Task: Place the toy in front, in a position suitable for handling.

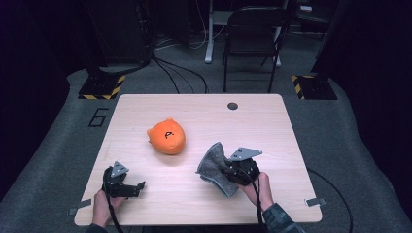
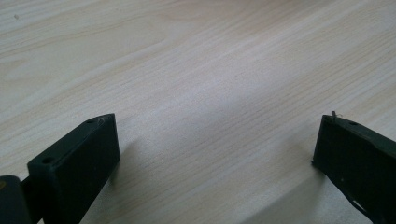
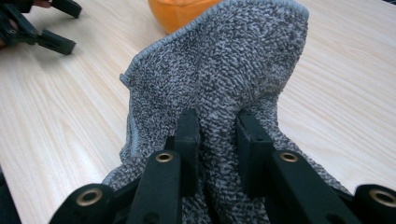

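On the table (image 1: 194, 111): a pale wooden top bears an orange plush toy, a grey cloth and both grippers.
Landmark: the orange plush toy (image 1: 166, 136) lies left of the table's middle, rounded, with a small black mark on its upper face.
Grey cloth: the grey cloth (image 1: 214, 165) sits to the right of the orange plush toy and nearer the person, close to it but apart; it is a knitted, speckled piece with a stitched hem, bunched and standing up where it is pinched.
Right gripper: the right gripper (image 1: 232, 171) is clamped narrow on a fold of the grey cloth (image 3: 224, 79); in the right gripper view the two black jaws press the fabric between them, and the orange plush toy (image 3: 180, 10) shows just past the cloth's top edge.
Left gripper: the left gripper (image 1: 138, 187) rests near the table's front edge, to the left of the orange plush toy and well apart from it; its jaws stand wide with bare wood between them.
Containers: whether the grey cloth is a pouch or a flat piece cannot be told.
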Available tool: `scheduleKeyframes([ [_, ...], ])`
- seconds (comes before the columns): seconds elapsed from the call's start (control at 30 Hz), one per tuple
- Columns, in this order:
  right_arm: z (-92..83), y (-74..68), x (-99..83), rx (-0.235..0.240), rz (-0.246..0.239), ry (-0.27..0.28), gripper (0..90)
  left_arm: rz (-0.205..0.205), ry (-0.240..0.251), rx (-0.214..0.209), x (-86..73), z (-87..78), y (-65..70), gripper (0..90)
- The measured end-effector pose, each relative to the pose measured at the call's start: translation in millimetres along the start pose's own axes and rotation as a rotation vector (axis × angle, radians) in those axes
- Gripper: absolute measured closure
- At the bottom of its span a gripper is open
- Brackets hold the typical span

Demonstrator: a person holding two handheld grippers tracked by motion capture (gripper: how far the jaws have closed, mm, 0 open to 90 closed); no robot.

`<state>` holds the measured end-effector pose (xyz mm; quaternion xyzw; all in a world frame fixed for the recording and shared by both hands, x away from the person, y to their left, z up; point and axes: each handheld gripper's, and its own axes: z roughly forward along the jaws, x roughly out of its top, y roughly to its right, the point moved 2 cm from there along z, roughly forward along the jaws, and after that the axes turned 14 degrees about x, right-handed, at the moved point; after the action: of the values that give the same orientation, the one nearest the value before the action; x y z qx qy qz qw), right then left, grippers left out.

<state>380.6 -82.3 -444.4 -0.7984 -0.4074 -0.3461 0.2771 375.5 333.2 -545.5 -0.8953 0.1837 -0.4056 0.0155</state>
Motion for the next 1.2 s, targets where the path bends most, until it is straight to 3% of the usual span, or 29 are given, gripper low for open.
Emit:
scheduleKeyframes([
  [0.2, -13.3, 12.1, -6.4, -0.045, 0.029, 0.01, 72.9, 0.0, 0.0, 0.0, 0.0, 0.0, 0.0, 0.3],
  [0.47, -43.0, 43.2, -20.4, -0.124, 0.111, 0.048, 72.9, 0.0, 0.0, 0.0, 0.0, 0.0, 0.0, 0.3],
  [0.63, -57.9, 70.8, -32.8, -0.219, 0.175, 0.057, 72.9, 0.0, 0.0, 0.0, 0.0, 0.0, 0.0, 0.3],
  [1.0, -67.3, 119.5, -58.9, -0.354, 0.318, 0.058, 72.0, 0.0, 0.0, 0.0, 0.0, 0.0, 0.0, 0.3],
  [1.2, -69.7, 139.4, -69.4, -0.396, 0.378, 0.065, 71.8, 0.0, 0.0, 0.0, 0.0, 0.0, 0.0, 0.3],
])
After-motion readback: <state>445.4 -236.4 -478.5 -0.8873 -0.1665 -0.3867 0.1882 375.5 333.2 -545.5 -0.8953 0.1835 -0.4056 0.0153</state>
